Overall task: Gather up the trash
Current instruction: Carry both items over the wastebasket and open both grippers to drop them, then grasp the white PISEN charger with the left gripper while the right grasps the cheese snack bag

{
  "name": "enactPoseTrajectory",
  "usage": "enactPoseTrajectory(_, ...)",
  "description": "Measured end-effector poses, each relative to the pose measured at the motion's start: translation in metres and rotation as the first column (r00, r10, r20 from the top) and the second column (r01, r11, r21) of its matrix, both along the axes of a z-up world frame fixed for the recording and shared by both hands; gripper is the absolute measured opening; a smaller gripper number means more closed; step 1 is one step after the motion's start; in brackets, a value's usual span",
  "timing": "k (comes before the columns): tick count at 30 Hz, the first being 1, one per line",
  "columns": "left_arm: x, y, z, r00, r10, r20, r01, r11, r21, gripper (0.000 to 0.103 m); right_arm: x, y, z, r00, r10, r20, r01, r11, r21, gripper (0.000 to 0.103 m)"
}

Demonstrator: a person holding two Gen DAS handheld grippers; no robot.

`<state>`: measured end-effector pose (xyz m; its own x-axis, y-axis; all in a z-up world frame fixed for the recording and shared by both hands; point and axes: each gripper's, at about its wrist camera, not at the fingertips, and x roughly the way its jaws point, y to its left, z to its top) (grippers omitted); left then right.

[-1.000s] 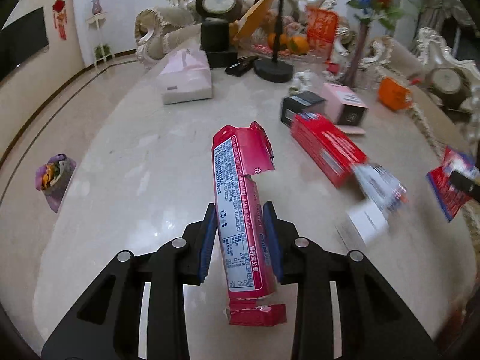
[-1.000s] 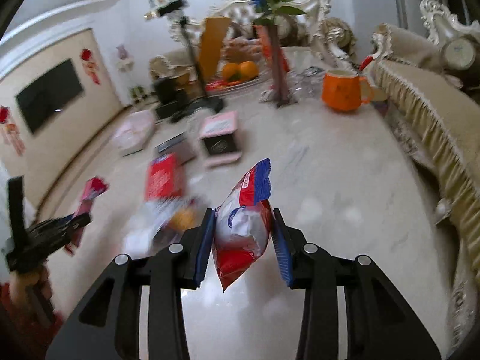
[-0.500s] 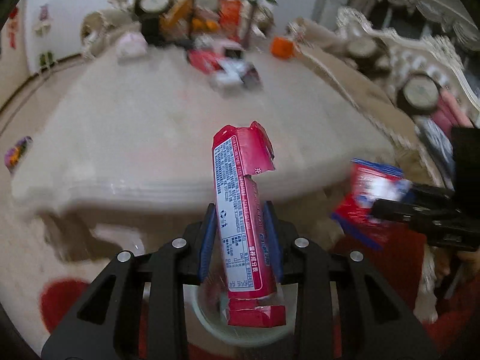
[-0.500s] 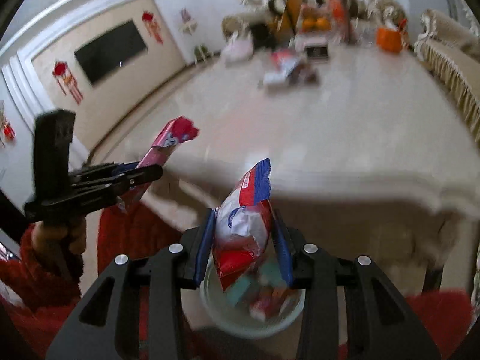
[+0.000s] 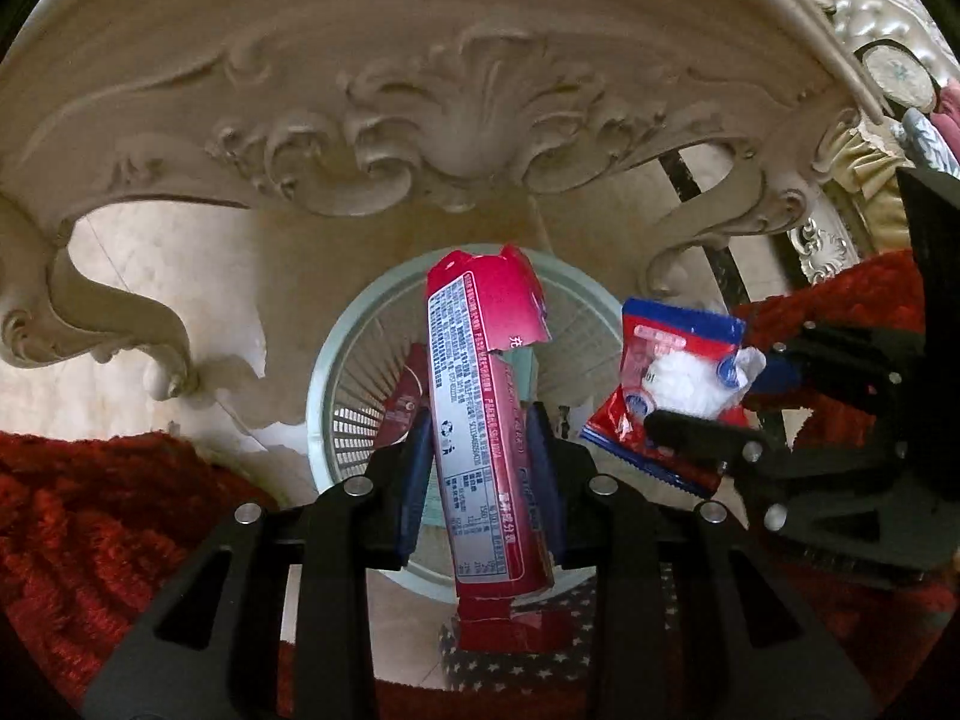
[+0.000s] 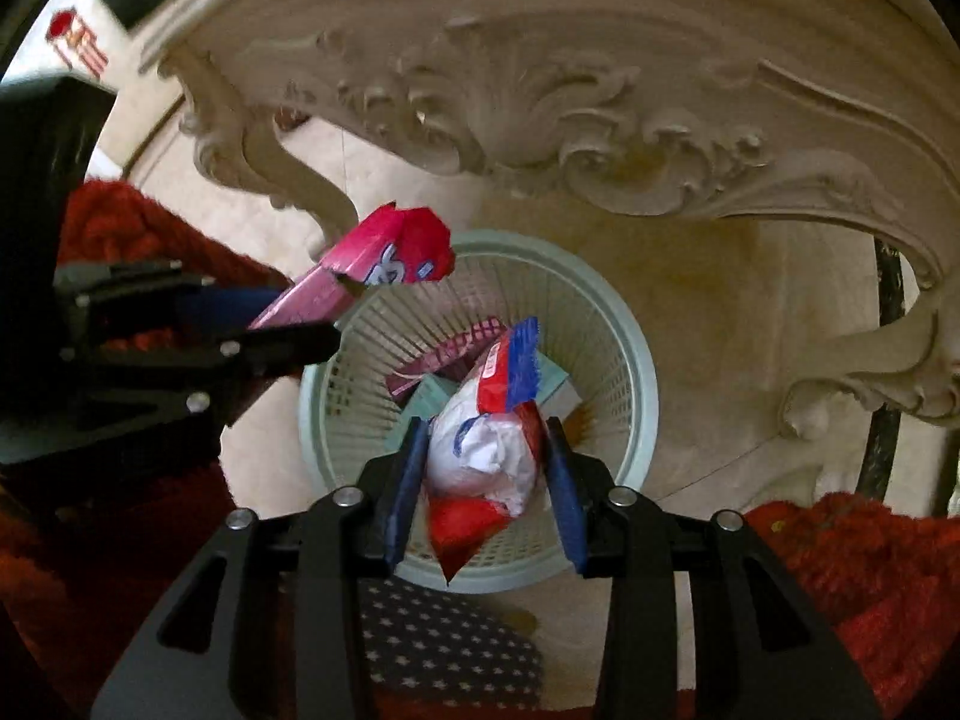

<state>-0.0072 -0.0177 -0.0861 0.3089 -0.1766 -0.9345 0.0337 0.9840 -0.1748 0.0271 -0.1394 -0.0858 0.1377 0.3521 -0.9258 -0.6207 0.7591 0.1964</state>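
Observation:
My left gripper (image 5: pixel 480 468) is shut on a long pink-red snack box (image 5: pixel 480 396) and holds it over a pale green mesh waste basket (image 5: pixel 336 372) on the floor. My right gripper (image 6: pixel 486 480) is shut on a red, white and blue snack bag (image 6: pixel 486 450), also above the basket (image 6: pixel 624 360). The basket holds a pink wrapper (image 6: pixel 444 354) and other trash. The right gripper and its bag (image 5: pixel 678 372) show at the right of the left wrist view. The left gripper's box (image 6: pixel 372 270) shows at the left of the right wrist view.
The carved cream table apron (image 5: pixel 420 120) and its curved legs (image 6: pixel 282 168) hang just behind and above the basket. The person's red fuzzy sleeves (image 5: pixel 102 516) flank both sides. A star-patterned dark cloth (image 6: pixel 432 642) lies just in front of the basket. The floor is beige tile.
Both grippers have swung down from the tabletop to below the table edge and now point into the waste basket. Each still holds its piece of trash.

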Motion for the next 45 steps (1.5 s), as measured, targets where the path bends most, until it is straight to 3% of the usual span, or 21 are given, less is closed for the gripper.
enactPoseTrajectory(1,0.002,-0.001,-0.005,1.0,-0.004,-0.021,0.004,1.0,0.0,0.04,-0.002,0.001,-0.002,1.0,0.012,-0.001,-0.012,1.0,-0.01,0.048)
enactPoseTrajectory(2,0.003,-0.001,-0.009,0.999,-0.002,-0.041,0.002,1.0,0.006,0.065,-0.006,0.001,-0.004,1.0,0.018,0.003,-0.018,1.0,-0.02,0.056)
enactPoseTrajectory(3,0.002,0.0,-0.011,0.999,0.0,-0.052,0.001,1.0,0.015,0.072,-0.006,0.002,-0.005,1.0,0.017,0.013,-0.016,0.999,-0.036,0.069)
enactPoseTrajectory(4,0.003,0.002,-0.013,0.998,0.011,-0.057,-0.01,1.0,0.027,0.074,-0.006,0.002,-0.004,1.0,0.017,0.02,-0.016,0.999,-0.05,0.072)
enactPoseTrajectory(12,-0.001,0.014,-0.007,0.999,0.038,-0.036,-0.038,0.999,0.007,0.074,-0.003,-0.027,0.001,0.997,-0.068,0.032,0.07,0.996,-0.059,0.072)
enactPoseTrajectory(15,-0.005,0.016,0.007,0.999,0.023,0.025,-0.023,0.999,0.031,0.074,-0.01,-0.031,0.008,0.997,-0.069,0.039,0.071,0.996,-0.057,0.072)
enactPoseTrajectory(17,-0.012,0.013,0.026,0.995,0.0,0.103,-0.009,0.996,0.091,0.074,-0.014,-0.036,0.015,0.997,-0.062,0.053,0.065,0.997,-0.045,0.072)
enactPoseTrajectory(21,-0.026,0.01,0.079,0.954,-0.113,0.279,0.069,0.984,0.162,0.074,-0.021,-0.048,0.054,0.995,-0.051,0.081,0.048,0.998,0.035,0.072)
enactPoseTrajectory(24,-0.024,0.014,0.124,0.896,-0.21,0.392,0.14,0.97,0.2,0.074,-0.017,-0.06,0.107,0.985,-0.051,0.166,0.027,0.99,0.141,0.072)
enactPoseTrajectory(26,-0.007,0.023,0.156,0.848,-0.263,0.46,0.173,0.958,0.229,0.074,-0.002,-0.069,0.15,0.958,-0.078,0.277,0.019,0.977,0.21,0.072)
enactPoseTrajectory(28,0.02,0.032,0.176,0.823,-0.275,0.497,0.182,0.956,0.229,0.074,0.025,-0.074,0.182,0.921,-0.128,0.369,0.025,0.962,0.271,0.072)
enactPoseTrajectory(32,0.094,0.05,0.197,0.816,-0.26,0.516,0.201,0.965,0.168,0.074,0.097,-0.062,0.211,0.87,-0.217,0.442,0.079,0.947,0.31,0.072)
enactPoseTrajectory(35,0.146,0.052,0.201,0.816,-0.279,0.507,0.23,0.96,0.158,0.074,0.157,-0.038,0.216,0.875,-0.231,0.425,0.098,0.945,0.312,0.079)
enactPoseTrajectory(38,0.187,0.047,0.199,0.805,-0.327,0.496,0.257,0.944,0.205,0.074,0.208,-0.007,0.212,0.892,-0.197,0.407,0.09,0.96,0.266,0.08)
enactPoseTrajectory(40,0.209,0.042,0.194,0.801,-0.358,0.48,0.278,0.932,0.231,0.074,0.231,0.006,0.207,0.901,-0.17,0.399,0.078,0.968,0.237,0.08)
enactPoseTrajectory(45,0.246,0.042,0.182,0.805,-0.388,0.449,0.324,0.921,0.215,0.074,0.268,0.028,0.196,0.928,-0.158,0.339,0.075,0.966,0.246,0.08)
